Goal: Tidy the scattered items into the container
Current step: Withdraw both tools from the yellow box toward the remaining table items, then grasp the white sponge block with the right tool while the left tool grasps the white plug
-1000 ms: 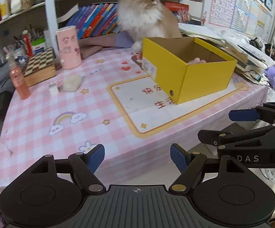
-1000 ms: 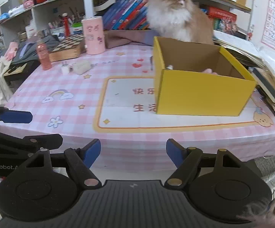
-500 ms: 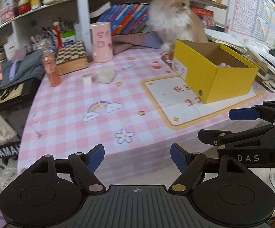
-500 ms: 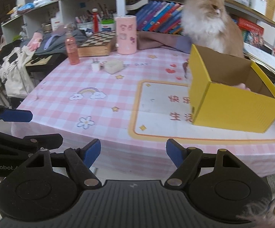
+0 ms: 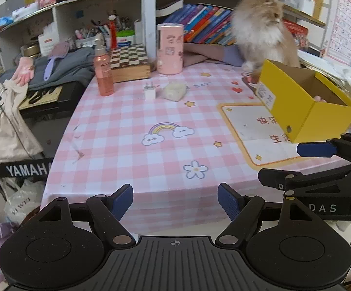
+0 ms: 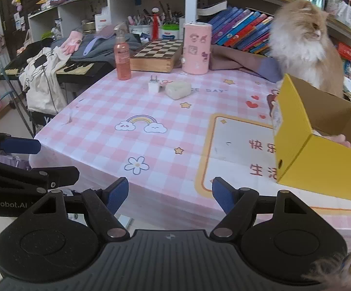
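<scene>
1. Left gripper: jaws spread wide, nothing between the blue pads; held off the near edge of the table, short of every item on it.
2. Right gripper: jaws likewise wide apart and empty; also at the near edge, just beside the left gripper, each showing at the side of the other's view.
3. Table: covered in a pink checked cloth printed with a rainbow, flowers and stars.
4. Yellow box: open-topped cardboard container, standing on the right part of the table, ahead and to the right of both grippers and well apart from them. Something pale shows inside over its rim; what it is cannot be told.
5. White plug adapter: small, upright, at the far middle of the table, well ahead of both grippers.
6. Pale lump: soft-looking, cream, just beside the adapter on its right.
7. Pink spray bottle: upright, left of the adapter, near the table's far left edge.
8. Pink cylinder: upright at the back of the table, beside a chessboard box.
9. Cat: long-haired, sitting behind the yellow box.
</scene>
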`<state>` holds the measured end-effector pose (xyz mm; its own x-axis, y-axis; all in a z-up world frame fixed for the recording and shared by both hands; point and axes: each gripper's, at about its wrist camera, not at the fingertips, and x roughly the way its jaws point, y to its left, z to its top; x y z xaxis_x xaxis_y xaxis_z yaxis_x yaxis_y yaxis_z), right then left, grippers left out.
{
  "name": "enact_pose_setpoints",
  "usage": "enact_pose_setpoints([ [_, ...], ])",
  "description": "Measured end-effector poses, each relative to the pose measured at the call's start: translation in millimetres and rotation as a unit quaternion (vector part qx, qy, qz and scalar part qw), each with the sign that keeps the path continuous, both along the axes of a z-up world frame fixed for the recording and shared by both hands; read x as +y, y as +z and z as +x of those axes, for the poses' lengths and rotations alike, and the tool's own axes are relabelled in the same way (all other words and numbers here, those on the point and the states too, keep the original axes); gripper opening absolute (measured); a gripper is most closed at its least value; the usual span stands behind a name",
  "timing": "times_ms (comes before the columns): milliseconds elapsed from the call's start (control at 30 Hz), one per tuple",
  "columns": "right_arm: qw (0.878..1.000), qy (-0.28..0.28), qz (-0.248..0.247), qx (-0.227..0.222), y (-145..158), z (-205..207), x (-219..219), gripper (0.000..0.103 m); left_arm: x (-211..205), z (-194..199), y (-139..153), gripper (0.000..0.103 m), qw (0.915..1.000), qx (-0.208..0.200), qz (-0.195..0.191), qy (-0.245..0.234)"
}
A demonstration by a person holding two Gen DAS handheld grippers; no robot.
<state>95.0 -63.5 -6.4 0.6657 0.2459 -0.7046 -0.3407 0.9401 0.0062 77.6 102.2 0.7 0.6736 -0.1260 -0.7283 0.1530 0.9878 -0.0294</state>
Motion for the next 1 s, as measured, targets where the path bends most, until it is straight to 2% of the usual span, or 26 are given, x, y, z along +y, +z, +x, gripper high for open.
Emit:
enact_pose_setpoints([
  [400,1.0,0.015,0.005,0.017,-13,58,4,0.075,2,52,-14,0.079,0.9996,0.02,0.003,0.021],
  [733,1.0,0.021,0.012,0.019,-23,142,9,0.075,8,118,-31,0.079,0.9983,0.033,0.015,0.046],
  [1000,0.999,0.037,0.004,0.018,-39,212,30,0.076,15,174,-48,0.079,0.9968,0.041,0.029,0.062],
])
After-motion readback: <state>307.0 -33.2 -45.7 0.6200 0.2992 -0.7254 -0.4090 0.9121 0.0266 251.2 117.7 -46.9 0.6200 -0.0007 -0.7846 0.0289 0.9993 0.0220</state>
